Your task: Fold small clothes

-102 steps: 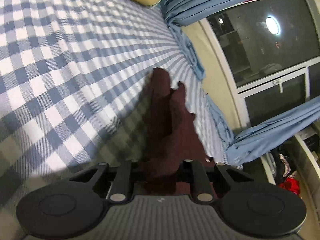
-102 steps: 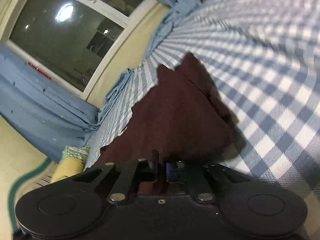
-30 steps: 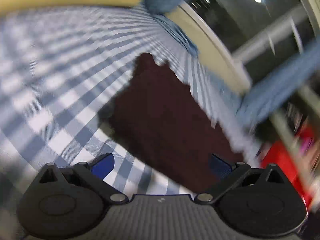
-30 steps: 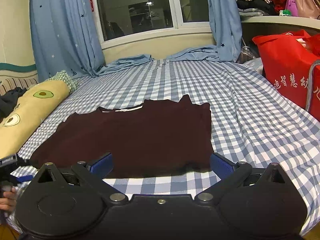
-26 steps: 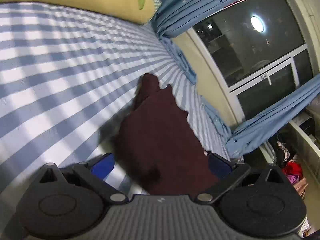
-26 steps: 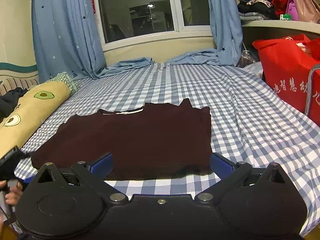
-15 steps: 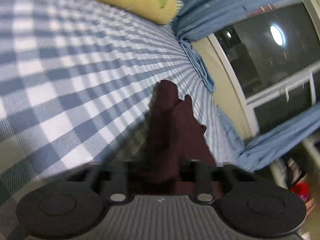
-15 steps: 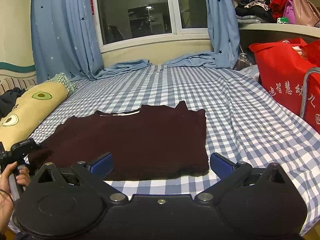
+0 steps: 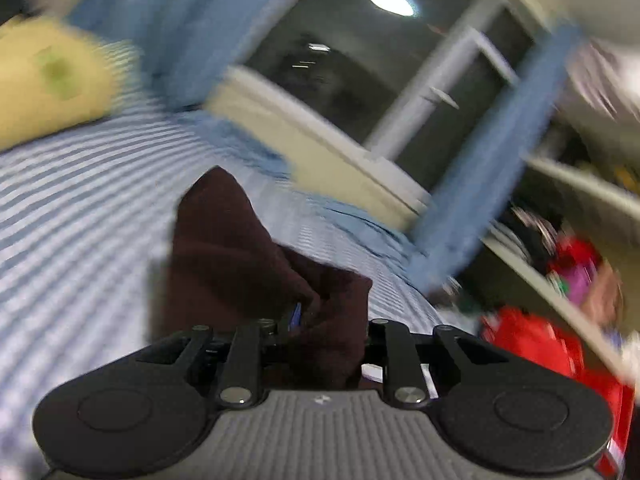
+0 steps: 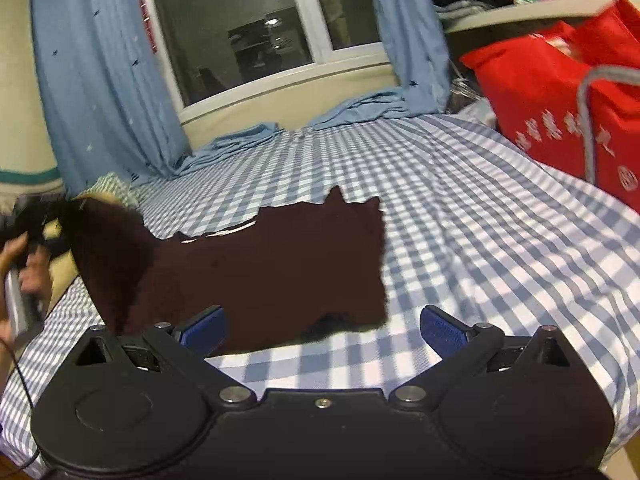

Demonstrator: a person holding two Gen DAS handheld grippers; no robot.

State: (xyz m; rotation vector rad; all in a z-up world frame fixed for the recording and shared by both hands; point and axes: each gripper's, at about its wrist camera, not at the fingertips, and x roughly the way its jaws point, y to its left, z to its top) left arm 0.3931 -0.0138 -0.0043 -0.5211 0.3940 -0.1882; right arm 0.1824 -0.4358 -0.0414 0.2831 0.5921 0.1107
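Note:
A dark maroon shirt [image 10: 280,264] lies spread on the blue-and-white checked bed [image 10: 480,240]. My left gripper [image 9: 308,320] is shut on the shirt's left end [image 9: 240,264] and holds it lifted off the bed; in the right wrist view that raised end [image 10: 104,240] hangs at the far left, beside the hand and left gripper [image 10: 36,216]. My right gripper [image 10: 320,328] is open and empty, just in front of the shirt's near hem, its blue pads [image 10: 440,326] apart.
A yellow avocado-print pillow [image 9: 48,80] lies at the bed's left side. A red bag [image 10: 560,120] stands at the right edge. Blue curtains [image 10: 100,80] and a dark window [image 10: 248,32] are behind the bed. A cluttered shelf [image 10: 520,8] is at upper right.
My left gripper has closed on the shirt's left end and lifted it, swinging fast, so its view is blurred. My right gripper stays open and has tilted slightly nearer the hem.

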